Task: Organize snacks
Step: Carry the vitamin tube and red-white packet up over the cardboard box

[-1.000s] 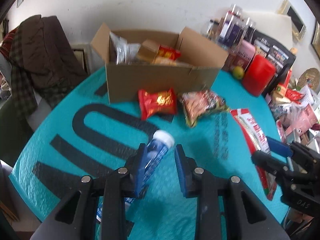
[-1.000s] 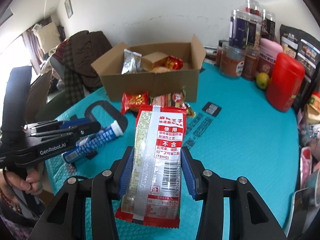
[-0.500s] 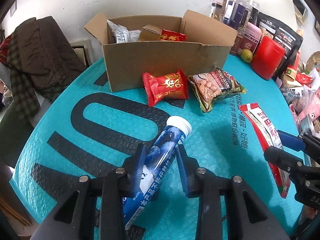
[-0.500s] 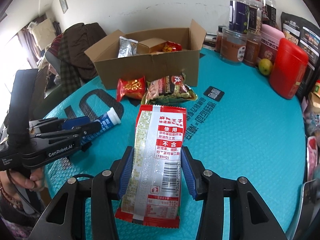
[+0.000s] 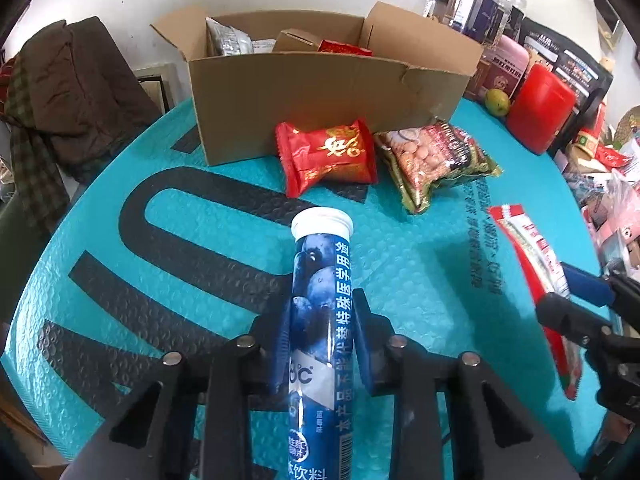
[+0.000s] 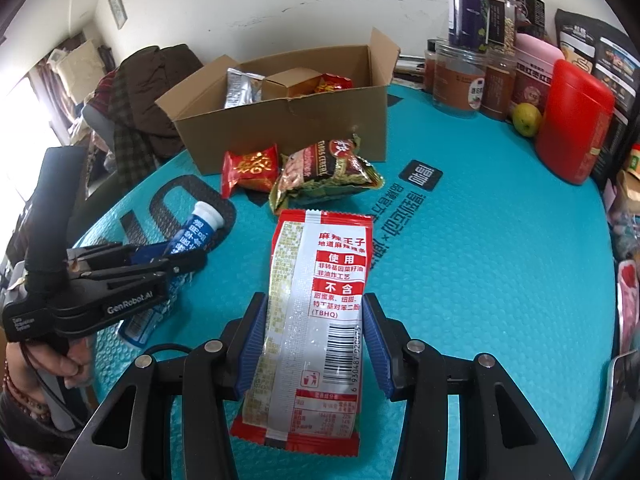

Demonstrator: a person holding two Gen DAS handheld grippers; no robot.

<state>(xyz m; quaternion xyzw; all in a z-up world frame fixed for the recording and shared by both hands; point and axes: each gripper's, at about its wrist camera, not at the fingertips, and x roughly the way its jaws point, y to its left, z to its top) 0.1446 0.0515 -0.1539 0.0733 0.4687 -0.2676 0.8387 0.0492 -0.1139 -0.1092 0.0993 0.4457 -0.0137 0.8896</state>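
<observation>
Teal bubble matting covers the counter (image 5: pixel 420 280), with an open cardboard box (image 5: pixel 320 96) at its far side already holding a few snacks. A second ago the left tool (image 5: pixel 322 320) stood with jaws apart around the blue tube (image 5: pixel 320 320); now it is clamped on the tube, white cap pointing towards the box. The right tool (image 6: pixel 316 332) is clamped on the red-and-white snack packet (image 6: pixel 320 300), as before. Both items look ready to carry boxward, while a red candy pack (image 5: pixel 326 152) and a nut bag (image 5: pixel 432 160) lie just before it.

White wall (image 6: pixel 280 4), small framed picture (image 6: pixel 119 7), bright window at left (image 6: pixel 24 120)
</observation>
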